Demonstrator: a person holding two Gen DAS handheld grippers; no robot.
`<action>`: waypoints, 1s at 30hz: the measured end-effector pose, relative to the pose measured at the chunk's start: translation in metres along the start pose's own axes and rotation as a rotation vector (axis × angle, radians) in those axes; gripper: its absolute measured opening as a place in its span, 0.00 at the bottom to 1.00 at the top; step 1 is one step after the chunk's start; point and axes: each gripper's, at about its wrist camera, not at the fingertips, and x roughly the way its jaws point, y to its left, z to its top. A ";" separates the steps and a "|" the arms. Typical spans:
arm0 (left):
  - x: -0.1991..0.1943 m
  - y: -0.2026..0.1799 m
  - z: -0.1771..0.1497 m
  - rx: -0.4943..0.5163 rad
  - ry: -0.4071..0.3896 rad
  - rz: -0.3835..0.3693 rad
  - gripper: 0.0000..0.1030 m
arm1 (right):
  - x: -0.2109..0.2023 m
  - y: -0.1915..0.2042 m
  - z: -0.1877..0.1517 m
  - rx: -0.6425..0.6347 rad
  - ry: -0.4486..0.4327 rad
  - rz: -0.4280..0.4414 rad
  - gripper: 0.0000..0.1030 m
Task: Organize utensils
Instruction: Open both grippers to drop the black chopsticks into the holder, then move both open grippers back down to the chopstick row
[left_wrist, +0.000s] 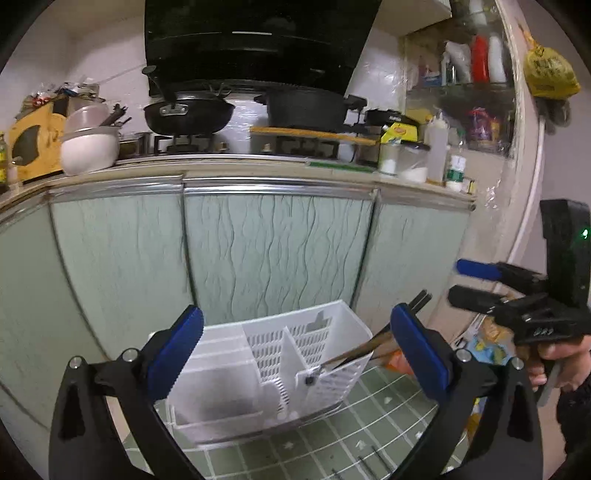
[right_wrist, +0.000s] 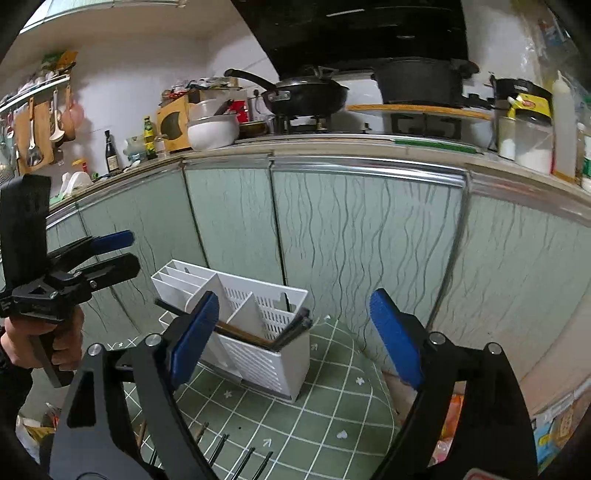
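— While both sets of fingers stand wide and empty, where's the holder?
— Between the left gripper (left_wrist: 295, 354) pads: white utensil caddy (left_wrist: 266, 373) on the green mat (right_wrist: 314, 413); chopsticks (right_wrist: 243, 334) lean inside, left of the right gripper (right_wrist: 295, 328).

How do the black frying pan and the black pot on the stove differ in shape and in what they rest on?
The frying pan is shallow with sloping sides; the pot is deep with straight sides. The frying pan has one long handle; the pot has short side handles. The frying pan sits directly on a burner; the pot stands on a wooden board. Both are black and sit under the hood.
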 end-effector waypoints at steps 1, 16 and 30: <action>-0.003 -0.002 -0.001 0.012 0.003 0.001 0.96 | -0.002 -0.001 -0.002 0.000 -0.001 -0.003 0.88; -0.068 -0.032 -0.028 0.091 0.011 0.087 0.96 | -0.053 0.012 -0.045 -0.010 0.030 -0.039 0.92; -0.124 -0.032 -0.069 -0.024 0.004 0.143 0.96 | -0.111 0.052 -0.077 -0.098 0.010 -0.110 0.92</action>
